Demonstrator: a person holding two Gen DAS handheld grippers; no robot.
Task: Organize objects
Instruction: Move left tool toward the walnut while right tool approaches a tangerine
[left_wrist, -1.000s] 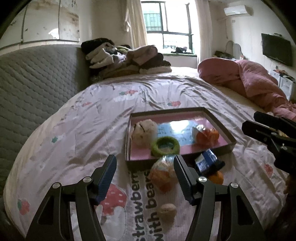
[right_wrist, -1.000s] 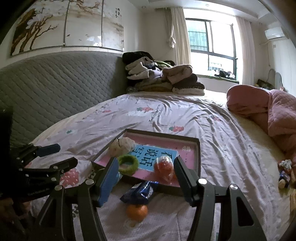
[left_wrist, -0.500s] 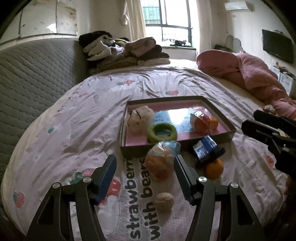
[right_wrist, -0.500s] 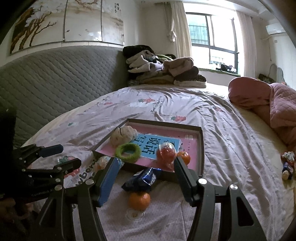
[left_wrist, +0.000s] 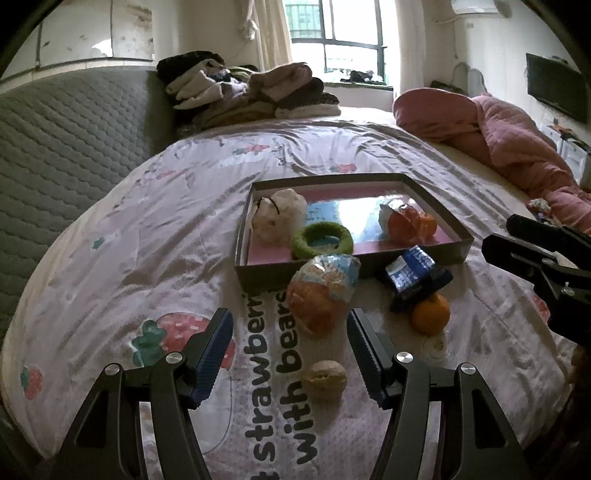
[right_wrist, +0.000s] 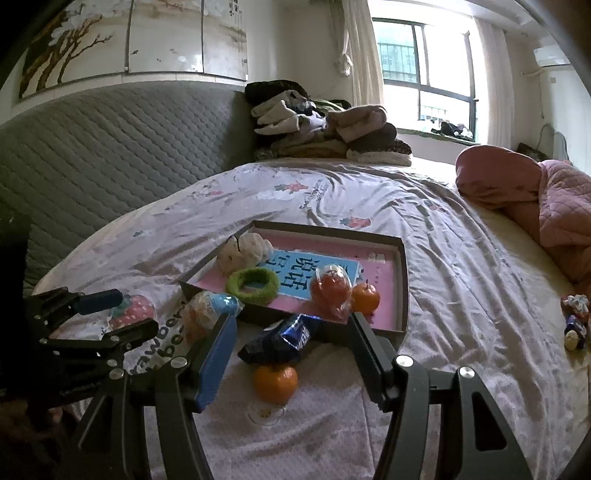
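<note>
Right now both tongs are hanging open and empty over the bed (left_wrist: 110, 229), lining up first pickups. Ahead of the left tongs (left_wrist: 290, 341), at twelve o'clock, a wrapped orange (left_wrist: 321, 291) is lying against the tray (left_wrist: 436, 206). Between the right tongs (right_wrist: 291, 343) are sitting a snack packet (right_wrist: 280, 338) and a bare orange (right_wrist: 275, 382). Next, I judge, each needs lowering around its item before closing.

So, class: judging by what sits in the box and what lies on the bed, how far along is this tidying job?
Done: a white plush, green ring and wrapped orange snack sit in the box. In hand: nothing; the left gripper and right gripper are open. Left: snack bag, blue packet, orange and walnut.
</note>
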